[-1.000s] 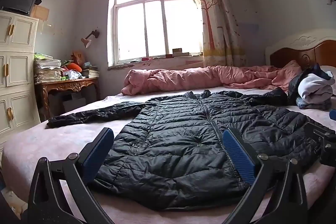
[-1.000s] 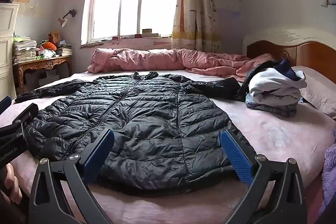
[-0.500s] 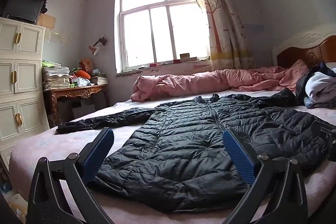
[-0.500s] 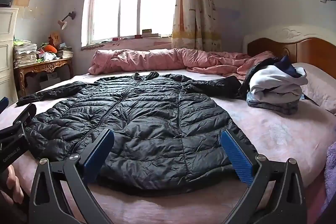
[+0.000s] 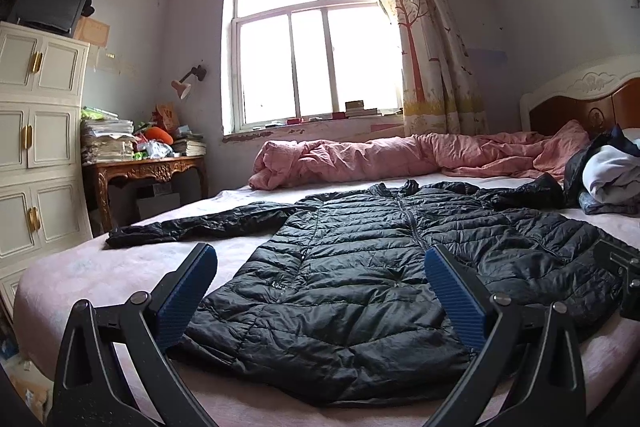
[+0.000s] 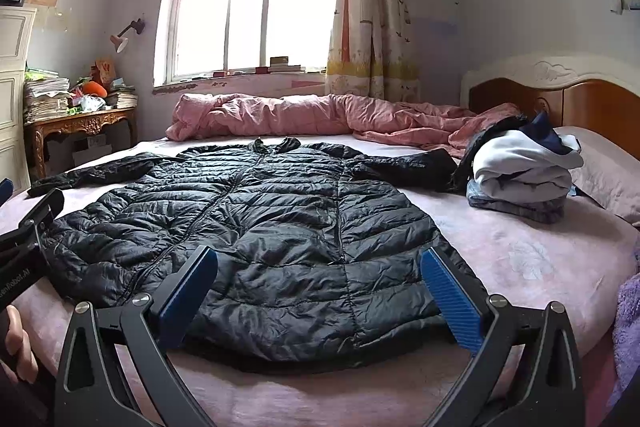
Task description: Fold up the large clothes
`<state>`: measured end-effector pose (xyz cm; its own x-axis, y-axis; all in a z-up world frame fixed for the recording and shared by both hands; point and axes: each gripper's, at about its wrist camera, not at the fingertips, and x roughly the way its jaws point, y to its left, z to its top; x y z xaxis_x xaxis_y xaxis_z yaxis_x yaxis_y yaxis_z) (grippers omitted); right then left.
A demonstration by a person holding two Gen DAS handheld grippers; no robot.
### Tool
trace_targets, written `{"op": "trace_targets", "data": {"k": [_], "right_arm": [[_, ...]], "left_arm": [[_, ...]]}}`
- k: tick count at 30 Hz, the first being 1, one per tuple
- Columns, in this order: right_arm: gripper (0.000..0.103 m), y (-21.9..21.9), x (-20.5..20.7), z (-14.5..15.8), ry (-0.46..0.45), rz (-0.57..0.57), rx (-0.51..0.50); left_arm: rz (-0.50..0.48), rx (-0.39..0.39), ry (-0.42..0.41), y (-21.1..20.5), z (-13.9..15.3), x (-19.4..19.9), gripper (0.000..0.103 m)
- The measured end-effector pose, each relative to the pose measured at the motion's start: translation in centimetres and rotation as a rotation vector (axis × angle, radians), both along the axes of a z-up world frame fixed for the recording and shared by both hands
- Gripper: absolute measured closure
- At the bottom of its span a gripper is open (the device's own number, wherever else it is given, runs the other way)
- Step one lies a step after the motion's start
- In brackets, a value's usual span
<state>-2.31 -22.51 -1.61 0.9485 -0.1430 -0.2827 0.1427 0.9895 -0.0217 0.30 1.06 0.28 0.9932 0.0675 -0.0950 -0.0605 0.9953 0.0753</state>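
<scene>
Jaws of the left gripper and right gripper are spread wide, holding nothing, above the black puffer jacket lying flat on the bed.

Wide bed with pale pink sheet, crumpled pink quilt along its far edge, carved wood-and-cream headboard at its right end, cream panelled cabinet left of the bed, cluttered ornate wooden desk beside it, tree-print curtain behind the bed

Bare bed lies open right of the jacket; folded clothes and the quilt block the far side, seemingly touching one sleeve.
</scene>
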Motion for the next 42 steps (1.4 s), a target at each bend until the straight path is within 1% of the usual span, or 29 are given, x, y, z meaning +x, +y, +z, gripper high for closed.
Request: {"op": "trace_targets", "data": {"k": [3, 7, 10, 14, 19, 30, 33, 35, 38, 42], "right_arm": [[0.0, -0.13, 0.0, 0.02, 0.004, -0.005, 0.004], [0.0, -0.4, -0.05, 0.21, -0.001, -0.003, 0.018], [0.0, -0.58, -0.03, 0.14, 0.003, 0.001, 0.025], [0.0, -0.58, -0.12, 0.04, 0.002, 0.0, 0.026], [0.0, -0.65, -0.13, 0.03, 0.002, -0.002, 0.023], [0.0, -0.77, -0.13, 0.04, 0.004, -0.001, 0.026], [0.0, -0.76, -0.07, -0.01, 0.006, 0.0, 0.021], [0.0, -0.61, -0.11, -0.06, 0.008, 0.002, 0.014], [0.0, -0.52, -0.18, -0.09, 0.005, 0.003, 0.005], [0.0, -0.39, -0.24, -0.07, 0.01, 0.004, 0.003]], "left_arm": [[-0.007, -0.015, -0.001, 0.25, 0.03, -0.06, 0.0], [0.005, -0.005, 0.006, 0.17, -0.18, 0.21, 0.0], [-0.003, -0.015, 0.016, 0.26, -0.22, 0.31, 0.0], [-0.006, -0.004, 0.023, 0.25, -0.37, 0.36, 0.0], [-0.006, 0.019, 0.012, -0.27, -0.34, 0.07, 0.0], [-0.022, -0.002, 0.014, -0.22, -0.05, 0.0, 0.0], [-0.008, 0.003, 0.017, -0.12, -0.06, 0.13, 0.0], [-0.015, 0.003, 0.018, -0.13, -0.14, 0.2, 0.0], [-0.01, -0.008, 0.018, 0.03, -0.19, 0.1, 0.0], [-0.029, -0.03, 0.002, 0.36, -0.12, -0.14, 0.0]]}}
